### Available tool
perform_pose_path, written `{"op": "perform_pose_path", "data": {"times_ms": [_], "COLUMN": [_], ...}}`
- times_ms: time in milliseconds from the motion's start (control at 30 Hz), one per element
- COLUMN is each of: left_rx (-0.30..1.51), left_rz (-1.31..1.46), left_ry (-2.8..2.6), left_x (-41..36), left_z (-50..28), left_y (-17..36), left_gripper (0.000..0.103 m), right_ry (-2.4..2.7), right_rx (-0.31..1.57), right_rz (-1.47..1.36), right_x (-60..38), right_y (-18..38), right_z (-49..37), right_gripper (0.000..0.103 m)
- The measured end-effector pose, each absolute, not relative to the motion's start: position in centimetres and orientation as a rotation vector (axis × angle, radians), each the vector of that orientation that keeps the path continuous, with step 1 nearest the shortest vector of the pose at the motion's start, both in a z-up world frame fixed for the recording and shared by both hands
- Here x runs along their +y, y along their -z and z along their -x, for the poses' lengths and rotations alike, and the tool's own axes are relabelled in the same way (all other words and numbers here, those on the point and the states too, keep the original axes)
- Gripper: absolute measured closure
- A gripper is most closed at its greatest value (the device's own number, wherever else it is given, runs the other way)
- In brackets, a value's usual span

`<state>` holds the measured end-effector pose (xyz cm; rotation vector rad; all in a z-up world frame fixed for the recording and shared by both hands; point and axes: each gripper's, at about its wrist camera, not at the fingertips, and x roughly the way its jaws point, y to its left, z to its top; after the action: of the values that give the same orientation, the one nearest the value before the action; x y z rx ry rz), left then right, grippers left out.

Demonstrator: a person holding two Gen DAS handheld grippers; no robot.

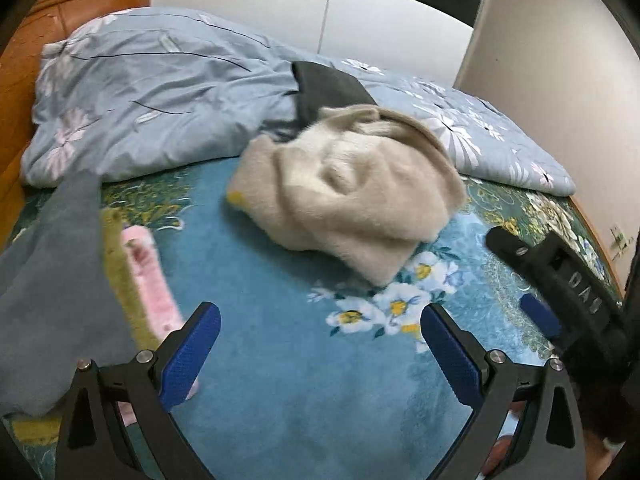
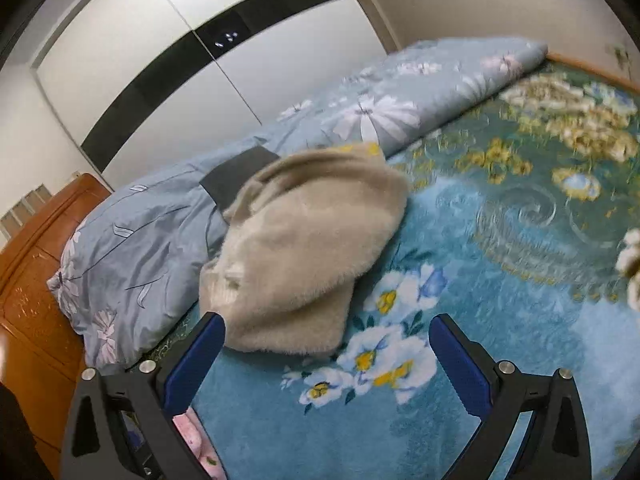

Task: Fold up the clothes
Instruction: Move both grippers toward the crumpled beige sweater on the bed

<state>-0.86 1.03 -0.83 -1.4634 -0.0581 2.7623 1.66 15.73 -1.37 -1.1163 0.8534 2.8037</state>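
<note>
A fuzzy beige garment point(image 1: 352, 200) lies crumpled on the blue flowered blanket point(image 1: 280, 360), ahead of my left gripper point(image 1: 320, 328), which is open and empty. In the right wrist view the beige garment point(image 2: 304, 248) lies just ahead and left of my right gripper point(image 2: 328, 340), also open and empty. A dark grey garment point(image 1: 328, 88) lies behind the beige one, partly under it. A grey cloth point(image 1: 52, 288) and a pink fuzzy piece point(image 1: 148, 276) lie at the left. The right gripper's body point(image 1: 560, 280) shows at the right of the left wrist view.
A light blue flowered duvet point(image 1: 140, 92) is heaped along the far side of the bed. An orange wooden headboard point(image 2: 36, 280) stands at the left. A white and black wardrobe point(image 2: 160, 60) is behind the bed. The bed edge point(image 1: 592, 232) runs at the right.
</note>
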Motion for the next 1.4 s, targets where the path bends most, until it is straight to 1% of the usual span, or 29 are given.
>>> {"op": "perform_pose_path", "data": {"times_ms": [67,133,200,267,367,433,533,1033,1400], "left_rx": [-0.044,-0.03,-0.087,-0.149,-0.203,-0.213,-0.211,-0.196,-0.177], "left_rz": [1.474,1.484,1.45,1.438,1.447,1.459,1.473,1.55,1.588], "left_ry": [-2.77,-2.777,-2.763,-2.749,-2.741,-2.741,-2.737,-2.707,-2.718], "left_x": [1.8,2.6,2.3,1.2,0.2,0.1,0.1,0.3,-0.1], "left_z": [1.5,2.2,2.7,3.5,4.6,5.2,5.9,8.3,9.6], "left_y": [1.5,2.1,2.4,3.1,4.1,4.6,5.0,7.6,8.4], "left_gripper": [0.003,0.003,0.003,0.003,0.003,0.003,0.003,0.003,0.003], "right_ry": [-2.816,-2.837,-2.858,-2.84,-2.802,-2.788,-2.778,-2.782,-2.759], "right_rx": [0.817,0.737,0.663,0.637,0.701,0.765,0.801,0.785,0.822], "right_rz": [1.115,1.117,1.112,1.138,1.19,1.226,1.255,1.325,1.346], "right_x": [16.1,15.6,14.8,14.1,14.8,15.8,16.3,16.3,16.6], "right_y": [1.7,2.2,2.8,3.7,5.8,8.0,9.1,11.4,12.5], "right_z": [-1.2,-0.8,-0.6,0.1,1.8,3.0,4.0,7.0,7.6], "right_gripper": [0.0,0.0,0.0,0.0,0.0,0.0,0.0,0.0,0.0]}}
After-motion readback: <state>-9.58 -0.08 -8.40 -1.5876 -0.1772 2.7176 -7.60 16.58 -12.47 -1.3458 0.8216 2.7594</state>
